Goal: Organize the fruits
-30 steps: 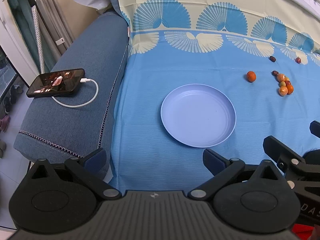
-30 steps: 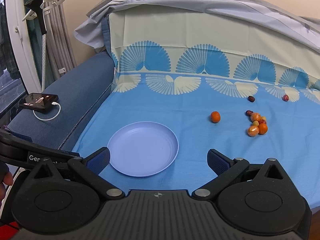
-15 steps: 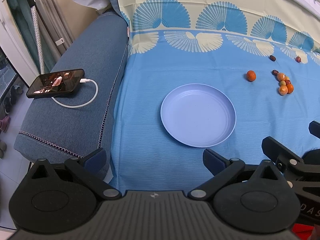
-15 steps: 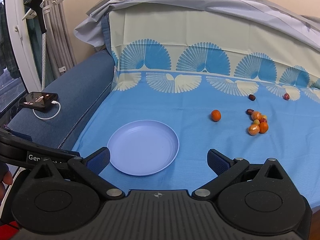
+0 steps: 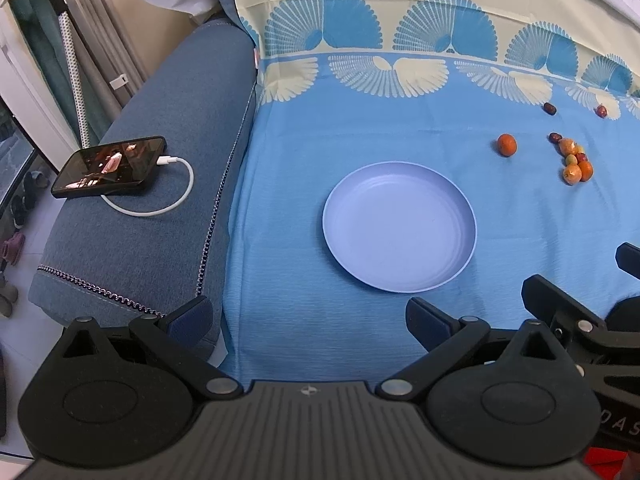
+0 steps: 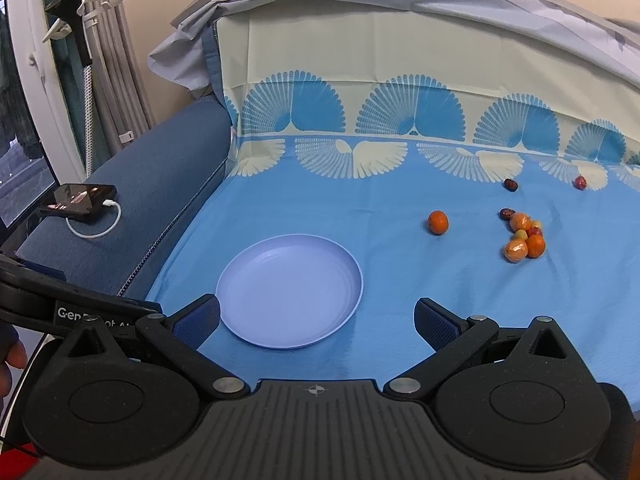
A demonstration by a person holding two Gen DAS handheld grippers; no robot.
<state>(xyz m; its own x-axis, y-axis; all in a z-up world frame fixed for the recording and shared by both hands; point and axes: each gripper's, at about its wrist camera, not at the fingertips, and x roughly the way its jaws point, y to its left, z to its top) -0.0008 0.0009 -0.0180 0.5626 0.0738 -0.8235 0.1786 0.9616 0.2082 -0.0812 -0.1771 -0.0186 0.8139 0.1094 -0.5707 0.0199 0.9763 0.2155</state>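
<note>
At the bottom of each wrist view, the left tongs (image 5: 308, 316) and right tongs (image 6: 316, 320) gape wide, holding nothing. Beyond them the plate (image 6: 352, 280) lies bare on the blue cloth (image 6: 400, 196). Farther off, right of frame, a lone orange (image 6: 438, 222) and the fruit cluster (image 6: 524, 238) wait; seemingly nothing is sorted yet.

Brightness: even, soft indoor light; colours clear on the blue cloth (image 6: 360, 208).
Source: daylight seems to enter at the window (image 6: 20, 168) by the left edge.
Shadows: faint, short ones beside the plate (image 5: 400, 280) and fruits (image 6: 524, 240).
Glare: reflections on the phone (image 5: 110, 166) screen.
Sharpness: crisp centre, no motion blur.
Distortion: strong fisheye bending toward edges; dark vignette in the upper right corners.
</note>
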